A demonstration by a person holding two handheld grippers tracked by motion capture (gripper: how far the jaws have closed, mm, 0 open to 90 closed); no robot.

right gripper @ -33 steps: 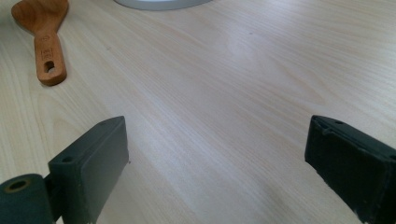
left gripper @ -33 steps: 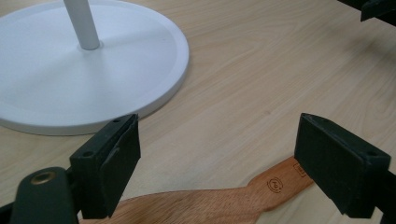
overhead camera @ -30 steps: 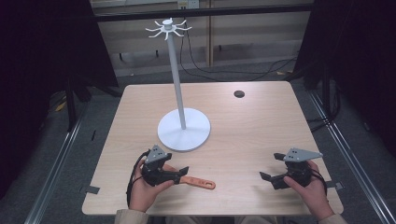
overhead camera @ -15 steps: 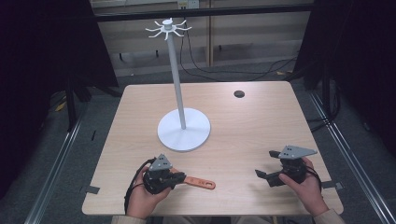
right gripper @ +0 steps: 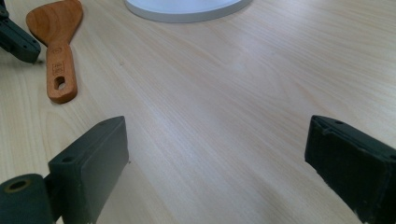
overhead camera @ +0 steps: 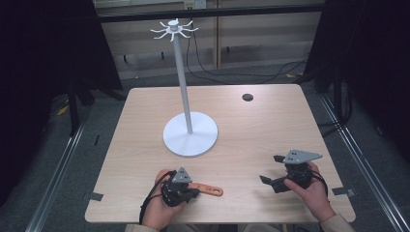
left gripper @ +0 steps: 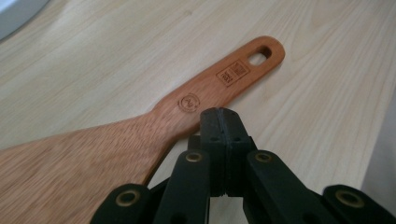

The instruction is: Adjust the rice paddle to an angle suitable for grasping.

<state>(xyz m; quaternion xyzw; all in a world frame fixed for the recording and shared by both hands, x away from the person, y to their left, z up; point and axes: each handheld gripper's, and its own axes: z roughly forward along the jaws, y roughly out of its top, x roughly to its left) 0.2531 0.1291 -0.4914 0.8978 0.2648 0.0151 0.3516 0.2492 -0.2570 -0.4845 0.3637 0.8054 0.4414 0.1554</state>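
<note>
Beside the left tool (left gripper: pixel 219 122), flat grainy wooden spatula (left gripper: pixel 140 135).

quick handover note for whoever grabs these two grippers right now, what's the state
Left gripper: jaws shut, tips beside the handle of the wooden spatula, not clamping it.
Right gripper: jaws wide open, holding nothing, low over bare table at the right.
Spatula lies flat near the front edge, hanging hole pointing toward the right gripper. White hook stand is upright mid-table, hooks empty.
Done: nothing picked up.
Left: probably grip the spatula and hang it on a hook.
</note>
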